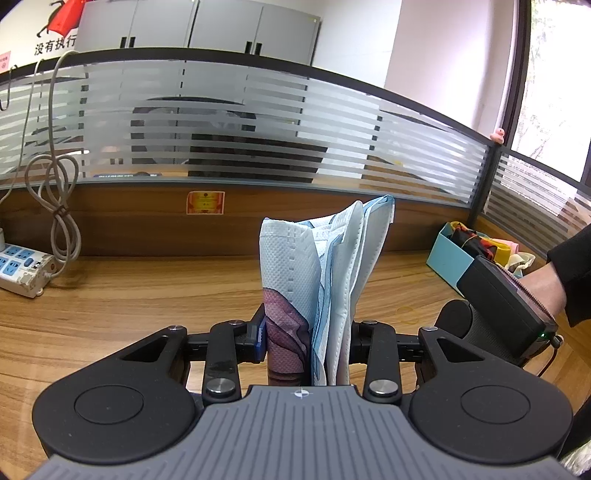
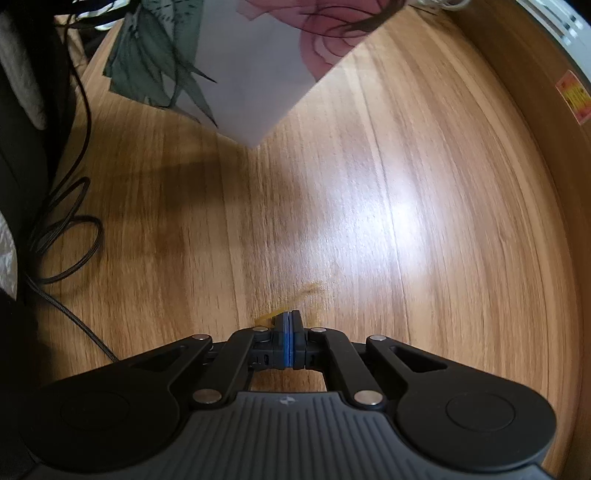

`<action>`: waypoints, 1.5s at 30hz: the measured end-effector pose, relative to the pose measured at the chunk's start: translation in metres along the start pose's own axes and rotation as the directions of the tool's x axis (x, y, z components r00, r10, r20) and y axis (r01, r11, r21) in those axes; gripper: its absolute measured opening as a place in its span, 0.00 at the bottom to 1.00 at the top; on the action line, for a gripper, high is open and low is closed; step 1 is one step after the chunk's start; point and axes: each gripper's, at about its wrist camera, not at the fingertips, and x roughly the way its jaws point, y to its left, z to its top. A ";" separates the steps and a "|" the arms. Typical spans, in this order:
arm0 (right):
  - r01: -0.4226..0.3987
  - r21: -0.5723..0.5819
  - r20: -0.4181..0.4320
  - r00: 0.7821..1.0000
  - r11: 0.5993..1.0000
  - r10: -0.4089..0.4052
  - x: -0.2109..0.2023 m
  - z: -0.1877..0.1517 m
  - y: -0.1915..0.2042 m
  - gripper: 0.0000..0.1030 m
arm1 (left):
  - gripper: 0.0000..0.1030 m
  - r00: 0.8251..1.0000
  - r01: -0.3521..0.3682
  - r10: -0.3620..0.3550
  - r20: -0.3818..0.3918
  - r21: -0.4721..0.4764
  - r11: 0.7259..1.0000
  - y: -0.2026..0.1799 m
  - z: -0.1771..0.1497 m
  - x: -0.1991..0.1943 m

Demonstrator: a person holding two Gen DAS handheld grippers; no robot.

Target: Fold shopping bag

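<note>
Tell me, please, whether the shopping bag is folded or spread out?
Folded: the shopping bag stands as a narrow, layered bundle clamped in the left gripper, off the desk.

This is an office. A wood-grain table (image 1: 110, 295) is closed off at its far edge by a cubicle partition (image 1: 221, 122) with frosted striped glass. Beyond it stand grey metal cabinets (image 1: 199, 26). A power strip (image 1: 22, 266) lies at the left, a window (image 1: 554, 74) at the right.

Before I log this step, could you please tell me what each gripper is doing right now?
Left gripper: closed on the folded shopping bag.
Right gripper: jaws shut, apparently holding nothing.
</note>
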 end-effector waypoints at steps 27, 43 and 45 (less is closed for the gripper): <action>0.031 0.301 0.089 0.994 0.953 -0.060 0.019 -0.005 -0.013 0.06 | 0.37 1.000 0.017 -0.017 -0.010 0.015 1.000 -0.004 0.000 0.003; 0.046 0.256 0.097 0.993 0.966 -0.073 0.018 0.002 0.000 0.15 | 0.37 1.000 0.014 -0.014 -0.007 0.014 1.000 -0.004 0.000 0.003; 0.045 0.243 0.102 0.992 0.969 -0.072 0.018 0.004 0.002 0.10 | 0.37 1.000 0.012 -0.012 -0.006 0.014 1.000 -0.004 0.000 0.002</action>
